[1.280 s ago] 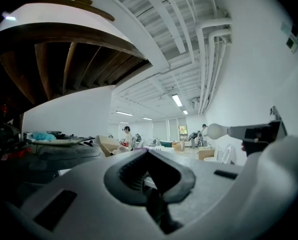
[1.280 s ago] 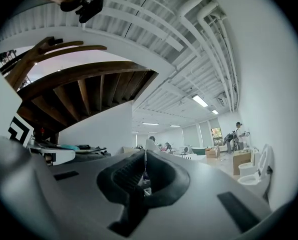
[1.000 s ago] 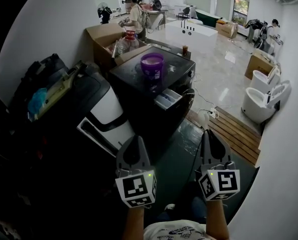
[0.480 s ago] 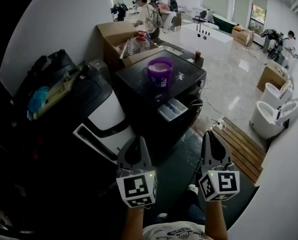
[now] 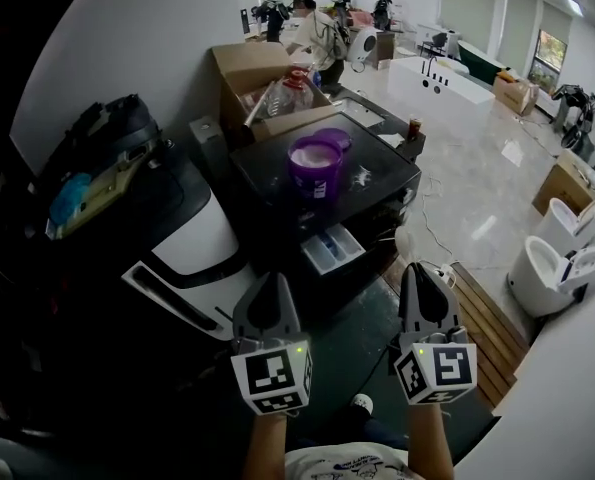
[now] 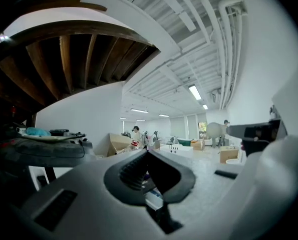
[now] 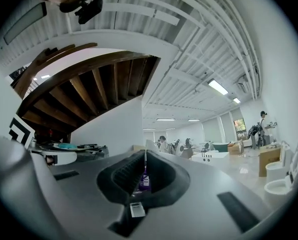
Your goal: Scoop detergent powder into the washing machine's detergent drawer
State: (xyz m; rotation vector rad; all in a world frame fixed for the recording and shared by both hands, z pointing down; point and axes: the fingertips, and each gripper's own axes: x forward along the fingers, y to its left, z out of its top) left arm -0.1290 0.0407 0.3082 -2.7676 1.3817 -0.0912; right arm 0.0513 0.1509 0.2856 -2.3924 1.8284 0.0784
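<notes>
Two hand-held grippers hang side by side low in the head view, over a dark floor, well short of the washing machine. The left gripper [image 5: 271, 282] has its jaws brought together, tips touching, with nothing caught between them; its own view shows the same closed point [image 6: 147, 153]. The right gripper [image 5: 417, 269] is likewise closed at the tips and empty, as its own view confirms [image 7: 145, 154]. Each carries a cube with black-and-white square markers near the person's wrist.

Ahead stands the dark washing machine [image 5: 372, 196], seen from one corner. A purple detergent tub [image 5: 315, 165] stands open near the middle of its top, with pale powder visible inside. A purple lid [image 5: 337, 138] lies just behind the tub, towards the back edge. A small white object [image 5: 362, 176], too small to identify, lies on the top near the right edge. The detergent drawer [image 5: 332, 249] is pulled out from the front face, just under the top's front edge; it is white with bluish compartments. In the right gripper view the tub shows as a small purple shape [image 7: 143, 181] framed by the closed jaws.
</notes>
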